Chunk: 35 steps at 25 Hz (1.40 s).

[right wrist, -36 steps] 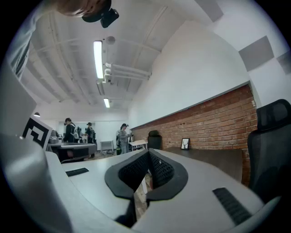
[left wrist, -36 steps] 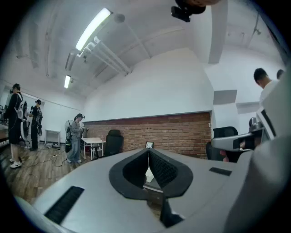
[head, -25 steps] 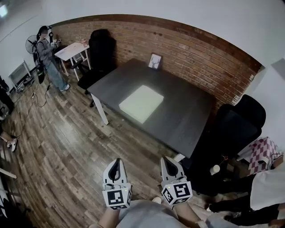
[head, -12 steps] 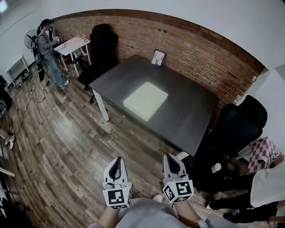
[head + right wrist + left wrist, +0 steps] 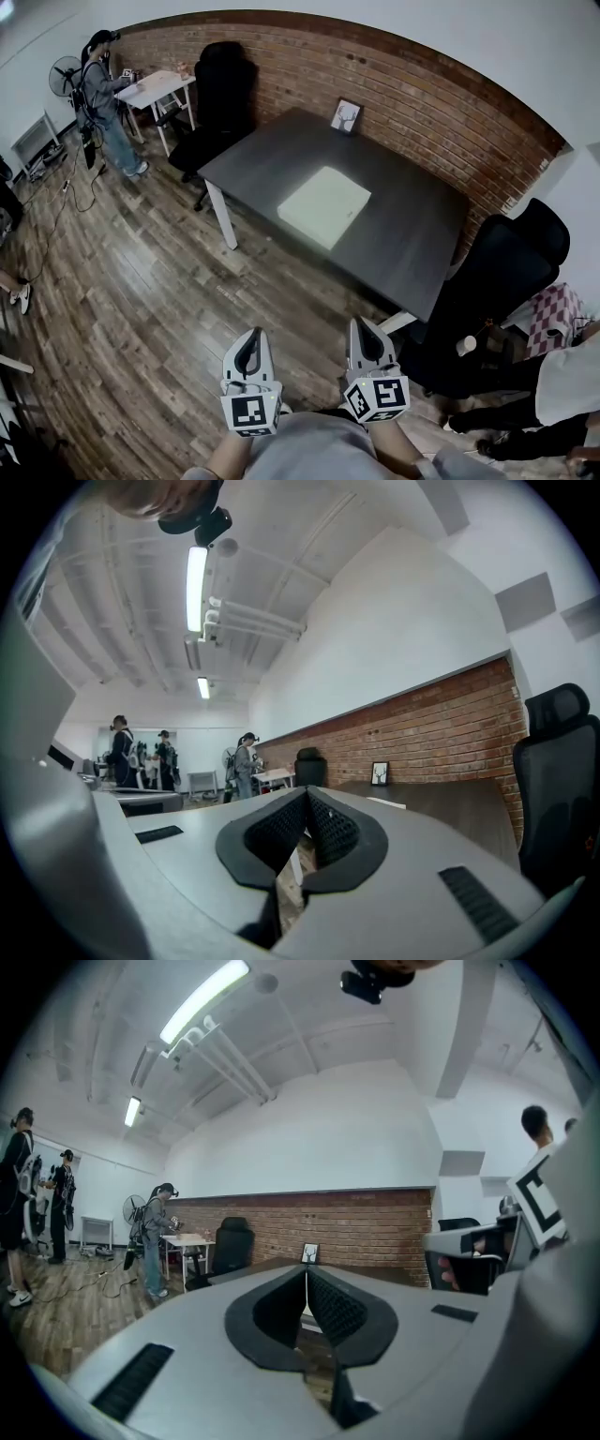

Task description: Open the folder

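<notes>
The folder point(image 5: 324, 206) lies flat and, as far as we can tell, closed on the dark counter point(image 5: 412, 234), near the counter's edge that faces us and about midway along that edge. Its sides run parallel to the counter's edges, so it sits cornerwise to the line along which we point. It looks nearly square, with the slightly longer side following the near edge.

From both claws the folder lies ahead and a little to the right, well apart, with bare wooden floor point(image 5: 150, 309) between us and the counter. We judge the right claw point(image 5: 361, 324) to be somewhat nearer, since the folder sits more on its side than on that of the left claw point(image 5: 249, 335).

We hold both claws close in front of the body, side by side and roughly level, pointing toward the counter. In the left gripper view the left claw's jaws meet at the tips with nothing between them; the right gripper view shows the same of the right claw, closed and empty.

The task has not yet begun at the folder. We judge that the approach to the near edge comes first.
</notes>
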Each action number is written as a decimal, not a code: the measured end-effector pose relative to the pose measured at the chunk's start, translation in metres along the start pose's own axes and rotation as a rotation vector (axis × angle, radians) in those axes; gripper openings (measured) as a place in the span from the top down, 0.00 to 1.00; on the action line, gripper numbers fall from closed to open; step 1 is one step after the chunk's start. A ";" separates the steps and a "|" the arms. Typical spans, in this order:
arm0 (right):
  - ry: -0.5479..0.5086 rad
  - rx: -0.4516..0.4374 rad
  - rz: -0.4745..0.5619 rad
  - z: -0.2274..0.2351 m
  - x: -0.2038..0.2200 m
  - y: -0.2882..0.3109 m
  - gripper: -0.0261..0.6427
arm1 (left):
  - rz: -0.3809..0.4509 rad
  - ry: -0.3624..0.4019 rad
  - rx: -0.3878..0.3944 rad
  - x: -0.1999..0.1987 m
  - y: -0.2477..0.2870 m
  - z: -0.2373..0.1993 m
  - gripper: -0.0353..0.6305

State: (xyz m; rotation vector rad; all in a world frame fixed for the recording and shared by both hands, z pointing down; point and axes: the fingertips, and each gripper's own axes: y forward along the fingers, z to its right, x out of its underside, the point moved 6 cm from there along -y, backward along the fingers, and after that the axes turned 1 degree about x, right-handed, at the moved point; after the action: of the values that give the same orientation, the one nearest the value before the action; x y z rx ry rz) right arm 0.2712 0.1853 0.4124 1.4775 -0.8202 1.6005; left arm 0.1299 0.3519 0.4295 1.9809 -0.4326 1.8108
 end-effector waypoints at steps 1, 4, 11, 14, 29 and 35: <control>-0.002 0.001 0.002 -0.006 0.000 0.002 0.96 | -0.005 0.000 0.001 0.002 -0.002 -0.005 0.94; -0.007 -0.004 -0.006 -0.022 0.005 0.008 0.96 | -0.013 -0.008 0.000 0.005 -0.006 -0.019 0.94; -0.033 -0.051 -0.034 -0.047 0.009 0.032 0.96 | -0.020 -0.050 -0.038 0.016 -0.010 -0.042 0.94; -0.030 -0.071 -0.038 -0.055 0.012 0.047 0.96 | -0.022 -0.053 -0.054 0.016 -0.007 -0.053 0.94; 0.013 -0.094 -0.053 -0.041 0.026 0.168 0.96 | -0.053 -0.016 -0.081 0.014 0.097 -0.100 0.94; 0.042 -0.052 -0.043 -0.008 0.016 0.234 0.96 | -0.071 0.013 -0.041 -0.001 0.165 -0.105 0.94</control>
State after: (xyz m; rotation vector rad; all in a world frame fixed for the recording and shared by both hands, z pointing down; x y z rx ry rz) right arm 0.0619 0.0826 0.4403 1.4107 -0.7956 1.5616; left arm -0.0431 0.2619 0.4512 1.9313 -0.3872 1.7563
